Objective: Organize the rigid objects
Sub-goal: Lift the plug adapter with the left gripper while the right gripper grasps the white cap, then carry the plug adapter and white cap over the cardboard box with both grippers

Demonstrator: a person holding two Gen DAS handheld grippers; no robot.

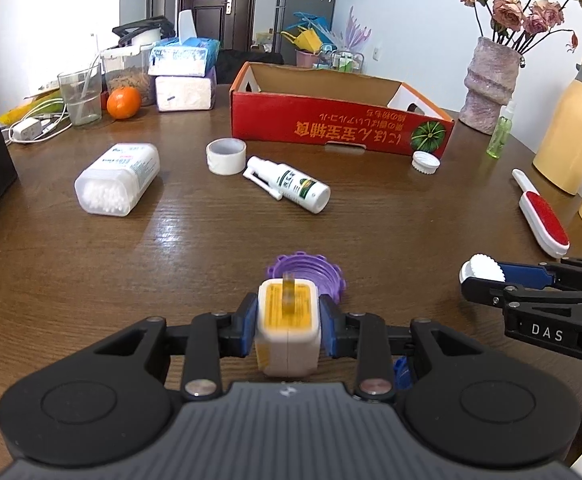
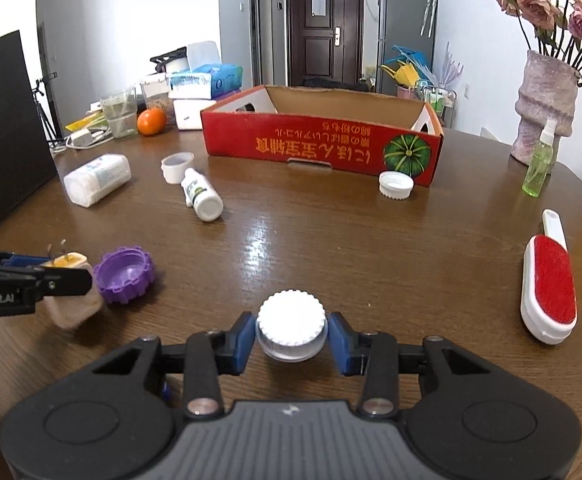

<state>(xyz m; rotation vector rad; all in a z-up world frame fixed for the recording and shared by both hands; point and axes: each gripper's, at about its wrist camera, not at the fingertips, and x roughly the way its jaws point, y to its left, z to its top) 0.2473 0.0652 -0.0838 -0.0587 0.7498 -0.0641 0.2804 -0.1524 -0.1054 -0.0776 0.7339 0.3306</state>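
Observation:
My left gripper (image 1: 288,330) is shut on a white power plug adapter (image 1: 287,320) with a yellow face and metal prongs, near the table's front. A purple cap (image 1: 311,274) lies just beyond it. My right gripper (image 2: 291,334) is shut on a white ridged bottle cap (image 2: 291,330), also seen in the left wrist view (image 1: 481,268). The open red cardboard box (image 1: 331,124) stands at the back of the table. A cotton-swab box (image 1: 117,178), a tape roll (image 1: 225,155), a white spray bottle (image 1: 291,186) and another white cap (image 1: 425,162) lie on the table.
A red lint brush (image 2: 549,286) lies at the right. A green spray bottle (image 2: 539,160), a vase of dried roses (image 2: 543,108) and a yellow thermos (image 1: 571,128) stand at the back right. Tissue packs (image 1: 185,76), an orange (image 1: 123,102), a glass and cables crowd the back left.

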